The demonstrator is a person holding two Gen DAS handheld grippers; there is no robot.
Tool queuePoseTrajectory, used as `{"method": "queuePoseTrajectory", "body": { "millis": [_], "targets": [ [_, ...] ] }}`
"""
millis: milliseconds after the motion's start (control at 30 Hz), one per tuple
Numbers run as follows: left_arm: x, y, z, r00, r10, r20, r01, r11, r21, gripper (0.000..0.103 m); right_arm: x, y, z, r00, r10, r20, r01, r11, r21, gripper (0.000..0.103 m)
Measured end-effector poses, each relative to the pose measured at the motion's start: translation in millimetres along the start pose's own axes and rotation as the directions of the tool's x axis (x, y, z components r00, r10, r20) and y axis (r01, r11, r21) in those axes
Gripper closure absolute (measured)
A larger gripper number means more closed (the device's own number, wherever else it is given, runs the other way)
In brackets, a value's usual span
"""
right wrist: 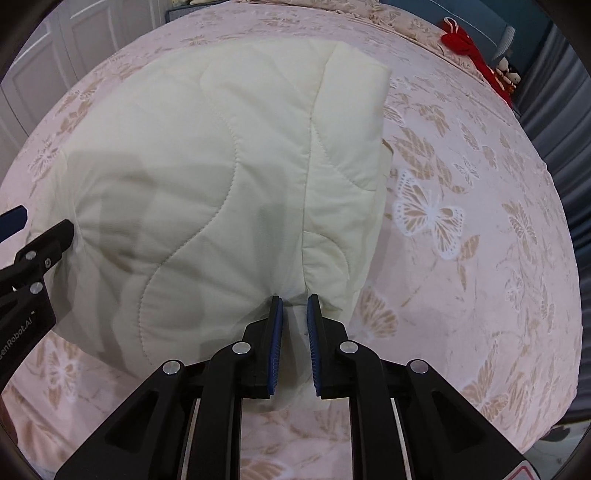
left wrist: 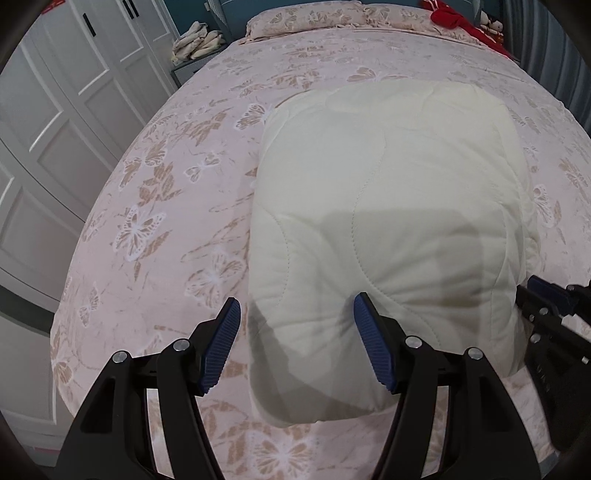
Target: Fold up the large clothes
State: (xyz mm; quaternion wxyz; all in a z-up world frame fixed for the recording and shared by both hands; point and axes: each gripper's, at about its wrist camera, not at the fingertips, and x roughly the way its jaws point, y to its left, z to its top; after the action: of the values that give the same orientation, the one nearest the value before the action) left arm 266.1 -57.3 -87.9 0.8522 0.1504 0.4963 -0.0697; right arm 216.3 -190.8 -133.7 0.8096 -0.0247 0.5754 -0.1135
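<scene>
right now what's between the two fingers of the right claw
A pinched bit of the cream quilt sits between the right claw fingers, at its near edge. The right wrist view shows it.

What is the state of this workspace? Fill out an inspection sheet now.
Surface: bed under a pink butterfly-print cover.
Job's things: cream quilted blanket, folded into a thick block, lying on the bed.
Clutter: red cloth near the pillow.
Grippers: left gripper jaws wide open at the blanket's near edge; right gripper jaws pinching blanket fabric.
Cables: nothing seen.
Surroundings: white wardrobe doors; folded beige items on a side unit.
</scene>
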Motion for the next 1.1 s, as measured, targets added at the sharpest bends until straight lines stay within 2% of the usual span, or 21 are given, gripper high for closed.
{"method": "queuePoseTrajectory", "body": {
  "millis": [500, 767, 933, 1100],
  "targets": [
    [13.5, -15.4, -2.2, 0.999, 0.05, 0.015, -0.05, 0.999, 0.008, 0.041, 15.3, 9.8, -5.9, 0.999, -0.022, 0.03, 0.022, 1.0, -0.009, 0.085],
    [12.7, -15.3, -1.9, 0.998, 0.059, 0.013, -0.059, 0.998, -0.001, 0.041, 13.8, 3.8, -6.1, 0.999, 0.007, 0.035, -0.007, 1.0, 0.027, 0.085],
    [-1.0, -13.3, -3.4, 0.998, 0.057, 0.018, -0.057, 0.998, -0.002, 0.041, -5.9, -6.3, -6.2, 0.998, 0.046, 0.038, -0.049, 0.996, 0.075, 0.085],
    [-22.7, -9.4, -10.3, 0.999, 0.023, 0.031, -0.022, 0.999, -0.026, 0.041, -37.9, -12.4, -19.1, 0.992, 0.101, 0.081, -0.111, 0.985, 0.13, 0.074]
  ]
}}
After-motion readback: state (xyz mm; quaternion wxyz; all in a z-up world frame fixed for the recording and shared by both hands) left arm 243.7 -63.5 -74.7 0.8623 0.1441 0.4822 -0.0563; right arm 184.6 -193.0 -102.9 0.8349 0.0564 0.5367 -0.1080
